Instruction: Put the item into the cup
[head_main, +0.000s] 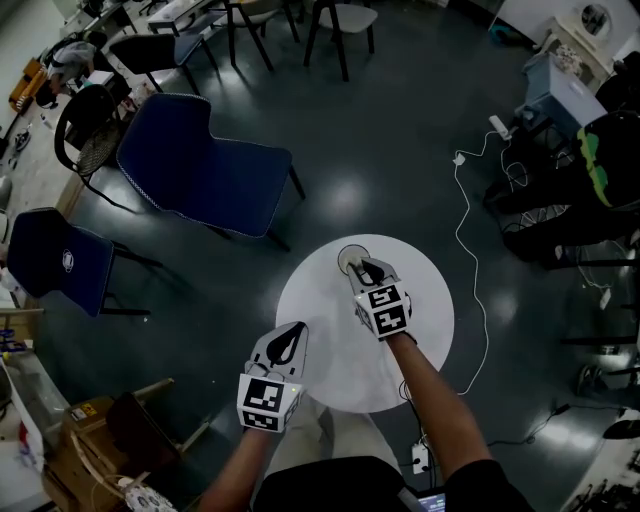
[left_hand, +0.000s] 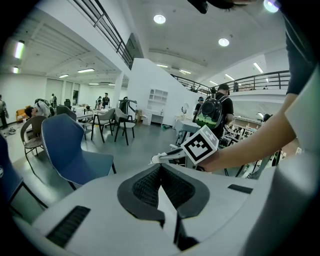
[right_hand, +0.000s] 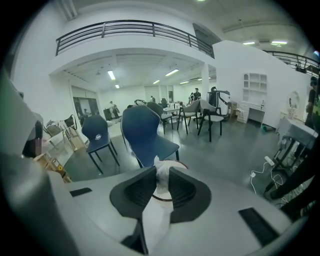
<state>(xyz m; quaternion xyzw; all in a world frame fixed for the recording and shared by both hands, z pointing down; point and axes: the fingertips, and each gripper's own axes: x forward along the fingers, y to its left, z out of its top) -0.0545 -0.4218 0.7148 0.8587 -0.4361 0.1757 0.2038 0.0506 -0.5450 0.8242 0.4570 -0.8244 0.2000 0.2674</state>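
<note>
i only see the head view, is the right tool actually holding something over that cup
Observer: Yes. In the right gripper view, the right tool is pinching a white crumpled item between its pads.
Operator: lined up with the cup or off to a side
Observer: Lined up. That view shows the cup rim directly beyond the pinched item, in line with the jaws.
Operator: and the left tool, anything in it
Observer: No. The left gripper view shows the left tool with its jaws together and nothing between them.
</note>
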